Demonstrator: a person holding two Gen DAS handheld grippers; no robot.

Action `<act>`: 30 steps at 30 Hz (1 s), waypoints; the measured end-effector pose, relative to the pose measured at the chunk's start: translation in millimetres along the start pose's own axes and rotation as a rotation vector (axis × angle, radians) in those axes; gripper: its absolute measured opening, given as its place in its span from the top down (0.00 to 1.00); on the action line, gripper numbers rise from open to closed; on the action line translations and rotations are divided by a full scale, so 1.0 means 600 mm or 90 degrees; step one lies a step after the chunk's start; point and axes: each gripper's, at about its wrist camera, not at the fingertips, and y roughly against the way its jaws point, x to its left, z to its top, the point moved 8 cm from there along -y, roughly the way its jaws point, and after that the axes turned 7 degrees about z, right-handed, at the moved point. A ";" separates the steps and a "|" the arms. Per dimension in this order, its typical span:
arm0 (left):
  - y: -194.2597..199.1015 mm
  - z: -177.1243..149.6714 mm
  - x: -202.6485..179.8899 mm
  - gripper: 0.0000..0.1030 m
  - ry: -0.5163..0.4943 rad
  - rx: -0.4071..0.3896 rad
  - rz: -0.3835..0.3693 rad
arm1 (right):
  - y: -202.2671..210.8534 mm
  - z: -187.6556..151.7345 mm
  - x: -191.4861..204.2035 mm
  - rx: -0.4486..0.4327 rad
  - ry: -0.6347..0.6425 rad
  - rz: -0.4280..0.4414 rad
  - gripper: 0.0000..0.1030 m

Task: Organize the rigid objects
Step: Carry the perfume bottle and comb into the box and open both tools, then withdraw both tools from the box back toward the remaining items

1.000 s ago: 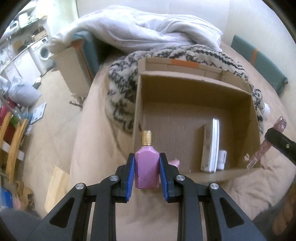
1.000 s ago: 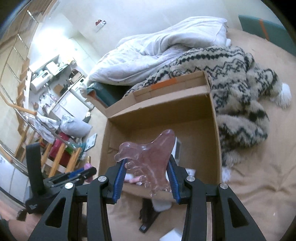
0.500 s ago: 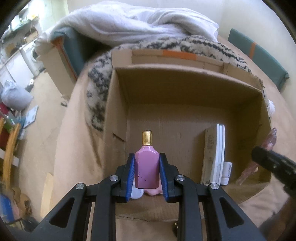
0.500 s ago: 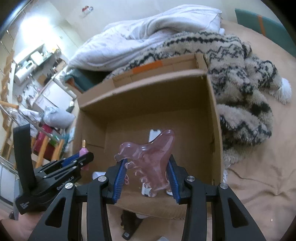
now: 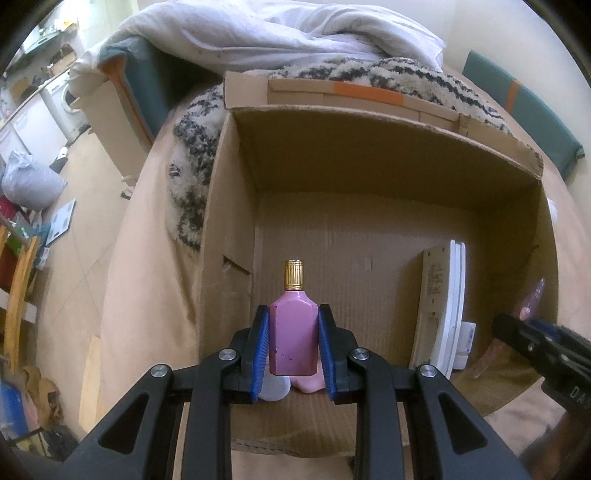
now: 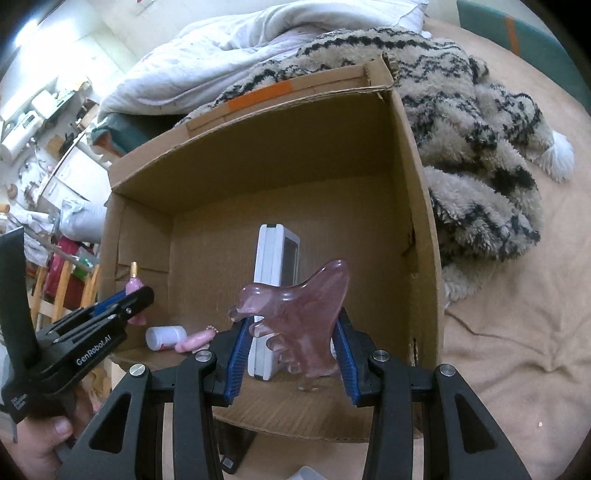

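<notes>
My left gripper (image 5: 294, 350) is shut on a pink bottle (image 5: 293, 341) with a gold cap, held upright over the near left part of an open cardboard box (image 5: 369, 140). My right gripper (image 6: 291, 345) is shut on a translucent pink comb-shaped tool (image 6: 299, 306) above the box's (image 6: 258, 147) near middle. In the right wrist view the left gripper (image 6: 122, 302) shows at the left with the bottle (image 6: 133, 282). A white flat device (image 5: 441, 306) stands on edge inside the box, also seen as the white device (image 6: 273, 258). A small white jar (image 6: 166, 336) and a pink item (image 6: 195, 341) lie on the box floor.
The box rests on a tan bed cover (image 6: 517, 332). A patterned fluffy blanket (image 6: 480, 129) and a white duvet (image 5: 295, 33) lie behind and beside it. A hand (image 6: 37, 446) holds the left gripper. Furniture and clutter (image 5: 22, 221) stand on the floor at the left.
Both grippers have sunk toward the box and moved in over its opening, each still holding its object. The box now fills most of both views.
</notes>
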 end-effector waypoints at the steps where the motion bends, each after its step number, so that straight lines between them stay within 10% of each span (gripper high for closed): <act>1: -0.001 -0.001 -0.001 0.78 -0.003 0.001 0.000 | -0.002 0.001 0.000 0.001 0.000 -0.001 0.57; 17: -0.008 -0.012 -0.009 0.78 -0.025 0.006 0.012 | -0.013 0.000 0.003 0.015 -0.024 0.023 0.55; 22: -0.002 -0.008 -0.011 0.78 -0.032 -0.010 0.020 | 0.004 0.010 0.008 -0.018 -0.015 0.021 0.28; 26: 0.002 -0.006 -0.015 0.50 -0.035 -0.016 0.019 | 0.015 0.018 0.002 -0.042 -0.024 0.016 0.23; 30: 0.011 -0.001 -0.018 0.46 -0.033 -0.033 0.017 | 0.015 0.017 -0.006 -0.039 -0.041 0.022 0.23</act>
